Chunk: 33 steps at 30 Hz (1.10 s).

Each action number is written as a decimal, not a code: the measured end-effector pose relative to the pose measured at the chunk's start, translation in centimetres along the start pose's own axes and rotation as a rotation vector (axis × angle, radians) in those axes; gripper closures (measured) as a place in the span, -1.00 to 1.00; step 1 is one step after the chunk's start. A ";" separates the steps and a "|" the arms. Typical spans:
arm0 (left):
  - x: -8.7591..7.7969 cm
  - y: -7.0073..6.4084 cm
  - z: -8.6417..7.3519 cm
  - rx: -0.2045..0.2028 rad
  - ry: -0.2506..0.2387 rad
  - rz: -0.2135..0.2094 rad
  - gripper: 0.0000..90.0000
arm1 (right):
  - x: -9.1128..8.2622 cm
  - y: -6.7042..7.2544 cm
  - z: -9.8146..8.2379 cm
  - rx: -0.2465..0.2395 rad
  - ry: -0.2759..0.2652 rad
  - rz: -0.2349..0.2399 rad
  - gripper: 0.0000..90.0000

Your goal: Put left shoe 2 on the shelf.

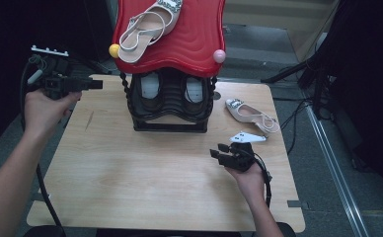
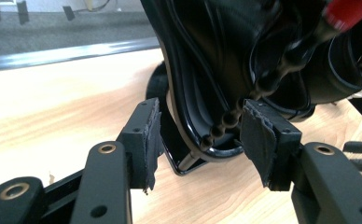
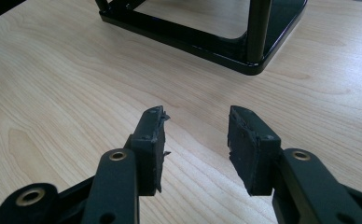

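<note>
A shoe rack with a red top shelf (image 1: 189,42) and a black lower frame (image 1: 170,126) stands at the back of the wooden table (image 1: 130,173). One pale slingback shoe (image 1: 147,29) lies on the red shelf. Its mate (image 1: 251,114) lies on the table right of the rack. A dark pair with white insoles (image 1: 150,89) sits in the lower tier. My left gripper (image 1: 98,84) is held open just left of the rack, apart from it; in the left gripper view (image 2: 202,140) it faces the rack's beaded post (image 2: 230,119). My right gripper (image 1: 218,151) (image 3: 195,140) is open over bare table.
The rack's black base rail (image 3: 244,63) lies ahead of the right gripper. Cables (image 1: 298,113) and a metal floor rail (image 1: 332,163) run along the table's right side. Dark curtains stand at both sides.
</note>
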<state>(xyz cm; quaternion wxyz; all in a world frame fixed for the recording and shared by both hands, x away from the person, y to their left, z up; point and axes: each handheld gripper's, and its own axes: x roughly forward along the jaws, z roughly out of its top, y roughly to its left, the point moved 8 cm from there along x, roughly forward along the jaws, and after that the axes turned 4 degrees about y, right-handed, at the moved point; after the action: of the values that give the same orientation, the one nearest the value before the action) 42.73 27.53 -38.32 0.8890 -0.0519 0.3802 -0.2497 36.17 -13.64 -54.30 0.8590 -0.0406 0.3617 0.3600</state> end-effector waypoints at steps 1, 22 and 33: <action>0.2 0.0 -0.3 0.000 0.009 -0.011 0.07 | 0.0 0.0 0.0 0.000 0.000 -0.001 0.28; 3.5 -0.9 -5.0 0.009 0.043 -0.040 0.06 | -0.4 -0.8 0.5 0.006 -0.048 -0.029 -0.24; 5.1 -0.6 -7.5 0.007 0.058 -0.029 0.08 | -0.2 -1.2 0.3 0.015 -0.032 -0.041 -0.19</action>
<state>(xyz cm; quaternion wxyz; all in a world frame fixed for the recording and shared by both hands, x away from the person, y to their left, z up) 40.19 25.30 -46.76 0.8740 -0.0470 0.4044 -0.2652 37.03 -14.59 -54.17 0.8721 -0.0356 0.3498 0.3403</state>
